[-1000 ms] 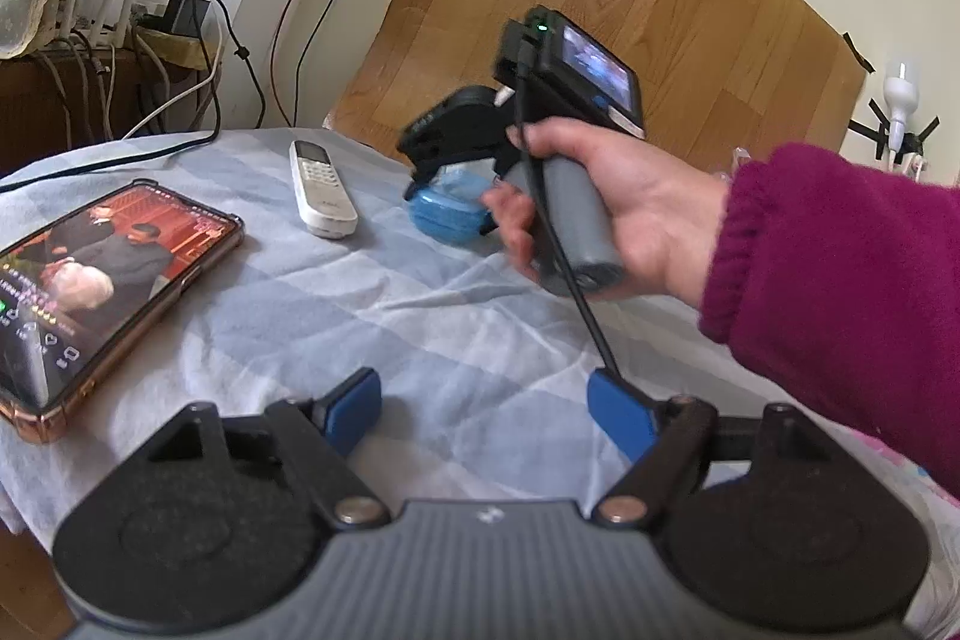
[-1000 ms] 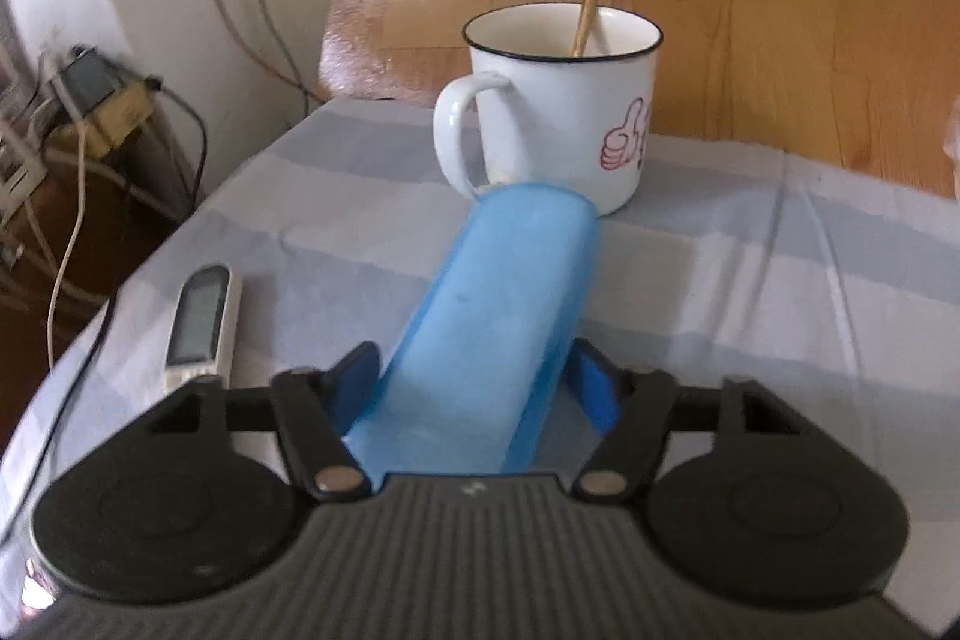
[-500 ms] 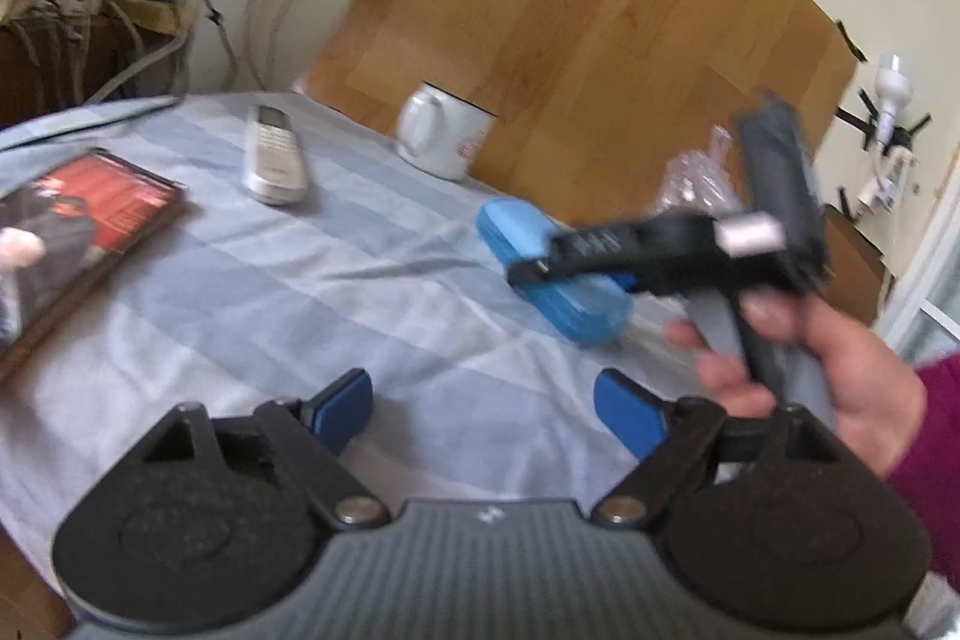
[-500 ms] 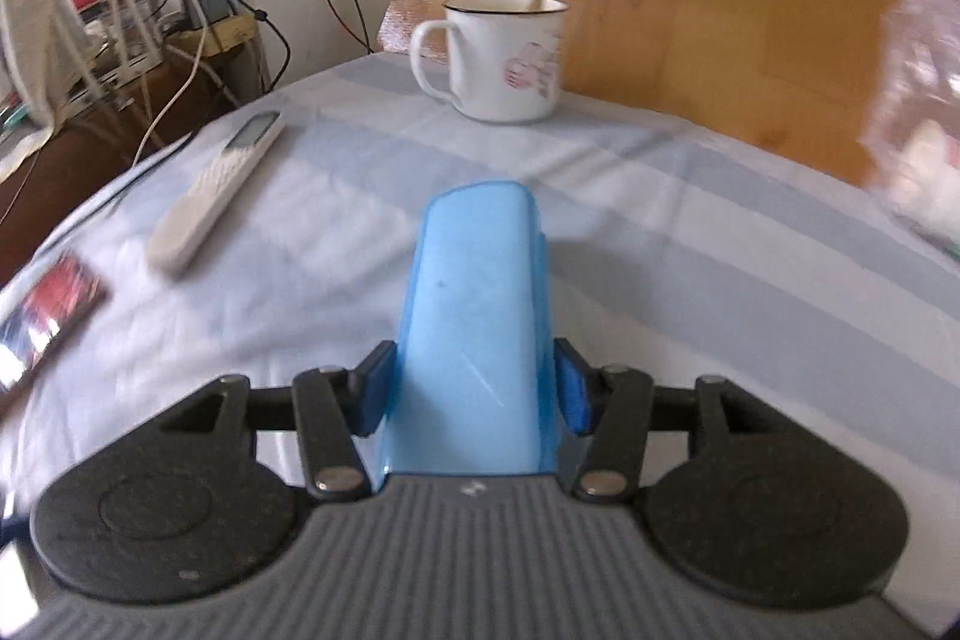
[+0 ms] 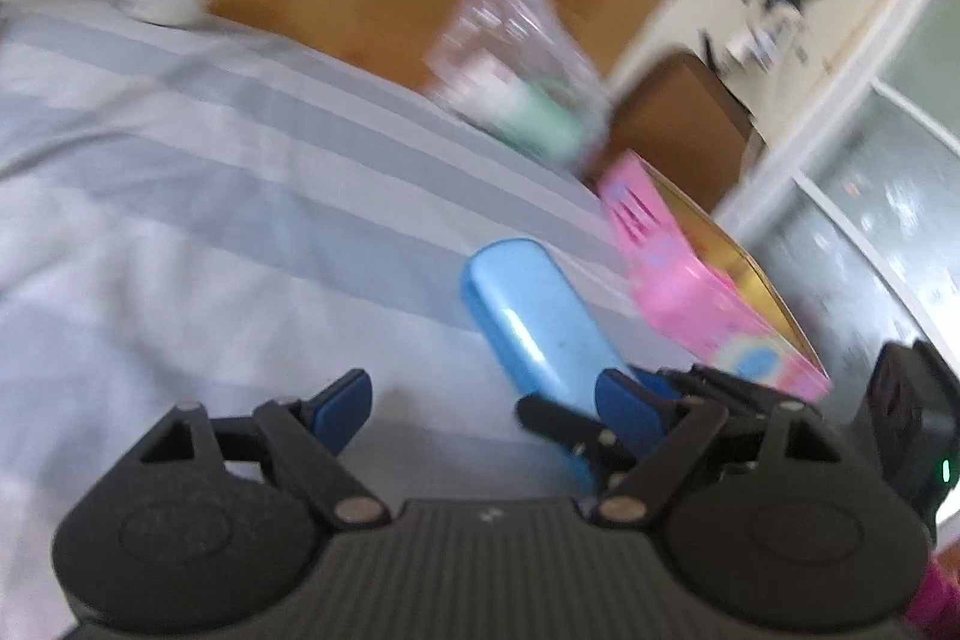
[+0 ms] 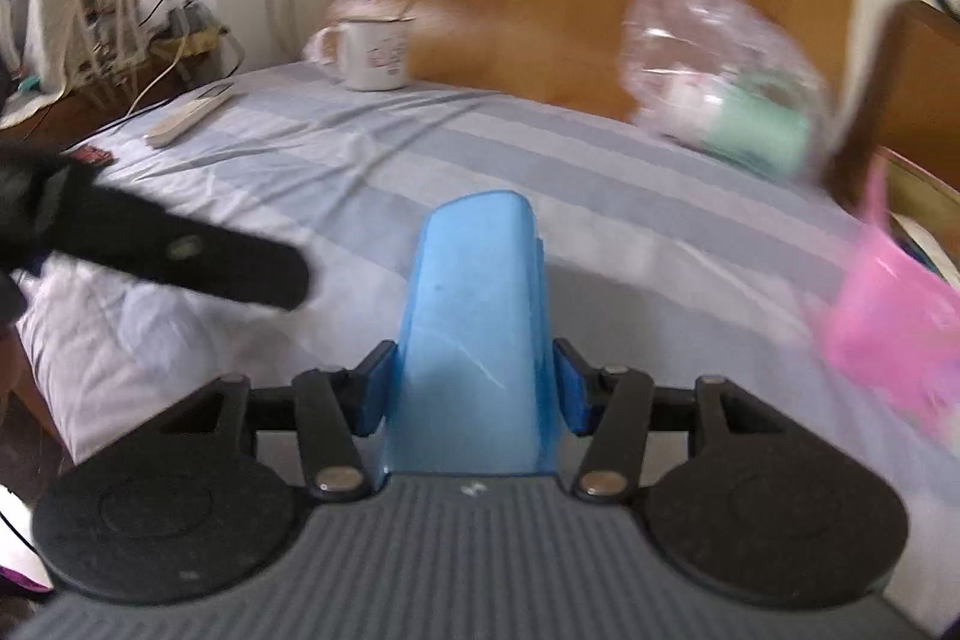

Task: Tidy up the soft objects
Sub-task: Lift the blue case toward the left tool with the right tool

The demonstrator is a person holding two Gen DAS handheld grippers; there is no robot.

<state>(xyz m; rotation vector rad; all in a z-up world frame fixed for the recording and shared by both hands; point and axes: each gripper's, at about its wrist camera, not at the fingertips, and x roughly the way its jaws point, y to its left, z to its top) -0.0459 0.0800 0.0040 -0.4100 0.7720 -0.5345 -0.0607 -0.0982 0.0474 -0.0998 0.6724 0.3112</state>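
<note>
My left gripper [image 5: 483,403] and right gripper [image 6: 474,388]: ribbed grey housings, round black side discs, black linkage arms, silver pivot screws, blue finger pads [image 6: 373,388], green status light, magenta sleeve [image 5: 936,601] at frame edge

No text is legible; the mug's [image 6: 377,53] red print seems blurred.

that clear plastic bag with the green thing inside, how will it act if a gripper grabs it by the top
The clear plastic bag looks thin and crinkled, so it would probably go floppy and sag. Its green pack and white contents sit low, so they would likely swing beneath. The glossy film may slip between the fingers.
</note>
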